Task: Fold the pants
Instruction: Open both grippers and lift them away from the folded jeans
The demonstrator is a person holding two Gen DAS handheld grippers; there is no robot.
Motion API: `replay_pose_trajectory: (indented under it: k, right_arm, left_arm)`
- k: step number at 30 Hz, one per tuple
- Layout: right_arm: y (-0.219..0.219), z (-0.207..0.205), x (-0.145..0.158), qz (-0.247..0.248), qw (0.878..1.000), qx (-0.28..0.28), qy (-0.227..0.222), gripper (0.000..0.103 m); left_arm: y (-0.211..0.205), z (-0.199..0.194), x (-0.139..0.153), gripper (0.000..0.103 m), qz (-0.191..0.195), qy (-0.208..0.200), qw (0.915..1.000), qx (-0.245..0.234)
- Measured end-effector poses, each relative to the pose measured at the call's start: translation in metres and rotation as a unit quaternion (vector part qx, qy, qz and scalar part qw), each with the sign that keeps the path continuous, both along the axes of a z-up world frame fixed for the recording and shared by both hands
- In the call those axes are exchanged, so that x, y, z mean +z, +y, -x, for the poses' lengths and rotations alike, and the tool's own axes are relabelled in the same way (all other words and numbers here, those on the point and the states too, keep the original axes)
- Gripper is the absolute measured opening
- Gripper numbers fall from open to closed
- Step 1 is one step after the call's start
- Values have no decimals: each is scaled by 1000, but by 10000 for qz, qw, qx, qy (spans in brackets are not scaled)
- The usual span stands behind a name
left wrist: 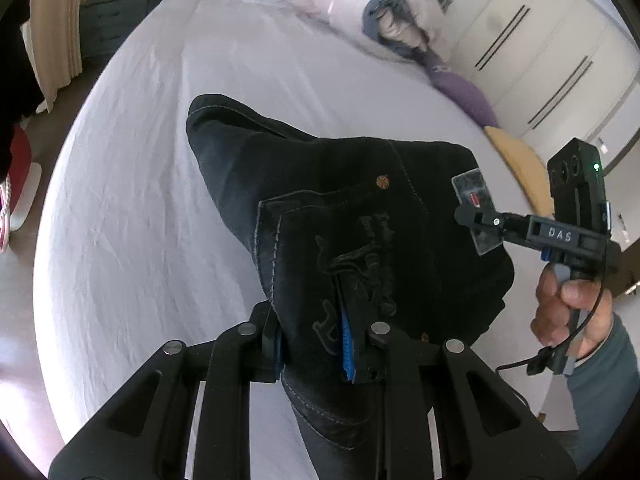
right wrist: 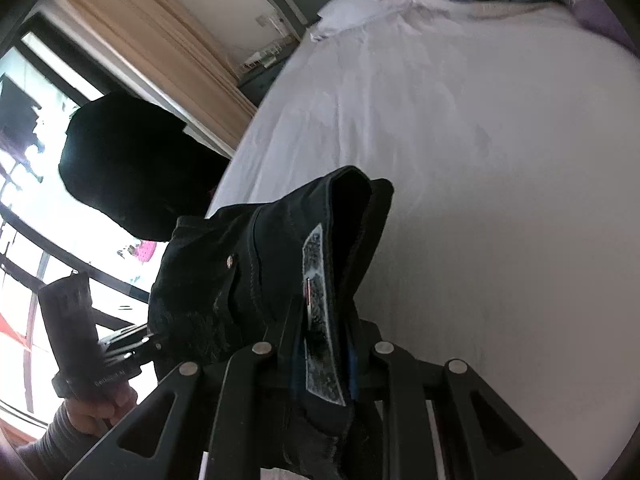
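The bed (left wrist: 168, 184), covered by a pale sheet, fills most of both views. The black pants (left wrist: 332, 216) are held up off it at the waistband end, with the rest trailing away from the hands toward the middle of the bed, where the far part appears to rest on the sheet. The long axis thus runs outward from both hand-held grippers. The left hand-held gripper (left wrist: 316, 344) is clamped nearly closed on denim by the back pocket. The right hand-held gripper (right wrist: 324, 344) is pinched on the waistband at the label (right wrist: 318, 312). The two grips sit side by side, so neither is judged clearly nearer.
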State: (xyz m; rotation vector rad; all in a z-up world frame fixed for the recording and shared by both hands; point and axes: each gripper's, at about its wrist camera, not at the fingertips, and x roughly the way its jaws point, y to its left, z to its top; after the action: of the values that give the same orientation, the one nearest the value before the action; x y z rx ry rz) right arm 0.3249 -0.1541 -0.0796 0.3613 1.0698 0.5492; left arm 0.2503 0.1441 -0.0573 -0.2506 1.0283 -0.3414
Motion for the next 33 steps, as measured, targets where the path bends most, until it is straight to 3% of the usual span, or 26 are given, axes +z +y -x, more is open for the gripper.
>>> replay_pose_trajectory:
  k: [5, 9, 11, 13, 15, 17, 19, 22, 25, 26, 28, 30, 33]
  right_arm:
    - [-1, -10, -42, 154, 9994, -158, 266, 23]
    - [-18, -4, -59, -319, 9981, -392, 353, 36]
    - [-24, 2, -56, -428, 9972, -491, 364, 52]
    - [-27, 11, -44, -279, 9972, -673, 182, 62]
    - [-33, 32, -21, -19, 9960, -852, -256, 65]
    - [-36, 54, -1, 221, 9930, -989, -609, 79]
    - [-36, 84, 25, 619, 9849, -1194, -1090, 87]
    - [-31, 135, 70, 1074, 9632, -1513, -1943, 103]
    - [-24, 187, 113, 1200, 9396, -1707, -2712, 103]
    - [-20, 205, 126, 1279, 9318, -1731, -2922, 103]
    - [-12, 233, 155, 1411, 9137, -1792, -3364, 103]
    - [-5, 263, 179, 1369, 8970, -1816, -3789, 103]
    - [-1, 302, 213, 1270, 8787, -1916, -4184, 103]
  left_arm:
    - [17, -22, -43, 36, 98, 231, 9995, 174]
    - [22, -22, -51, 49, 230, 146, 9994, 232]
    - [26, -20, -47, 58, 231, 111, 9990, 363]
    - [35, -12, -41, 65, -8, -28, 9987, 506]
    - [42, 12, -23, 84, -293, -450, 9965, 641]
    - [40, 37, 4, 94, -707, -961, 9898, 775]
    - [34, 64, 27, 95, -1116, -1468, 9789, 881]
    - [15, 114, 76, 103, -1810, -2393, 9457, 1248]
    - [-2, 164, 118, 103, -2131, -3070, 9128, 1650]
    - [-7, 186, 134, 103, -2199, -3358, 8981, 1795]
    - [-11, 221, 160, 103, -2192, -3715, 8792, 2025]
    - [-15, 250, 180, 103, -2056, -3986, 8697, 2059]
    - [-21, 285, 207, 103, -2019, -4072, 8688, 1965]
